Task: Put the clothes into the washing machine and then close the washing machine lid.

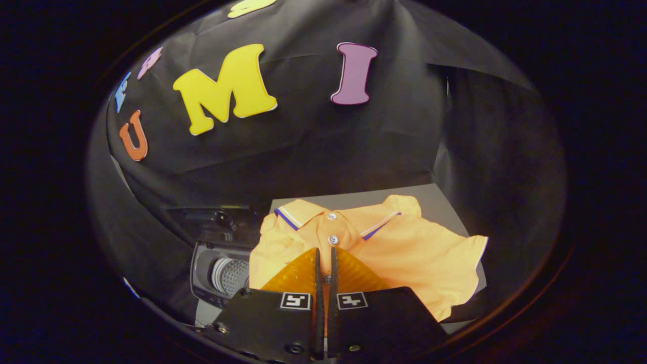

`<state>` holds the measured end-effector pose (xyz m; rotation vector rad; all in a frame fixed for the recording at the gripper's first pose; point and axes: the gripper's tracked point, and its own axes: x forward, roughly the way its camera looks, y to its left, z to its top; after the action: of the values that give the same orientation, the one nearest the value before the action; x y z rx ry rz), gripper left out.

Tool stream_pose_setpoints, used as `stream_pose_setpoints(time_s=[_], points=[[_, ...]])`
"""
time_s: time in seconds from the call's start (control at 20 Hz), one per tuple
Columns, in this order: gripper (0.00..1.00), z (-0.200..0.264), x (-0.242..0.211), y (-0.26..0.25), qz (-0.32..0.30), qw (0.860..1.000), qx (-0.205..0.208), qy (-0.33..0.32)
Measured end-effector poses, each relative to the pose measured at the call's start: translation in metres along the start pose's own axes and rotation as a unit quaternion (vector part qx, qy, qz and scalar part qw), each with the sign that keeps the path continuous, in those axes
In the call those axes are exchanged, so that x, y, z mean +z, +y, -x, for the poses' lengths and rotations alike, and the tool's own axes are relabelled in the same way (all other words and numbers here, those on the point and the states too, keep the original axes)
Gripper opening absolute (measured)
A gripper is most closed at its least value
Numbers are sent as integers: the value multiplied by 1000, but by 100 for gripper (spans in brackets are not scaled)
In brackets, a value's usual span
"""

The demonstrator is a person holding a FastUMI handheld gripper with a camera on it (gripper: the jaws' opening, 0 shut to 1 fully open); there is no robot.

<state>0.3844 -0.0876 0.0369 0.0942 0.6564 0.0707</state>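
Looking along my tongs [326,263], pressed nearly together at lower centre, possibly nipping cloth; I cannot tell. Just beyond, the orange polo shirt [404,247] sprawls on the tabletop [434,194]: light, limp; I'd pinch near the placket. The washing machine [222,273] sits lower left.

Gripper-mounted fisheye looks forward, close over shirt [384,242].

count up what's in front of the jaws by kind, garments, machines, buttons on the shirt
garments: 1, orange short-sleeved polo shirt, pinched between the nearly closed jaws of the gripper
machines: 1, small grey top-loading washing machine, lid open
white shirt buttons seen: 2
total: 4
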Motion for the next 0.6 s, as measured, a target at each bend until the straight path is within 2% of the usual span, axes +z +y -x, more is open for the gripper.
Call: stream_pose_setpoints(time_s=[0.6], points=[[6,21,23,131,62,996,58,-13]])
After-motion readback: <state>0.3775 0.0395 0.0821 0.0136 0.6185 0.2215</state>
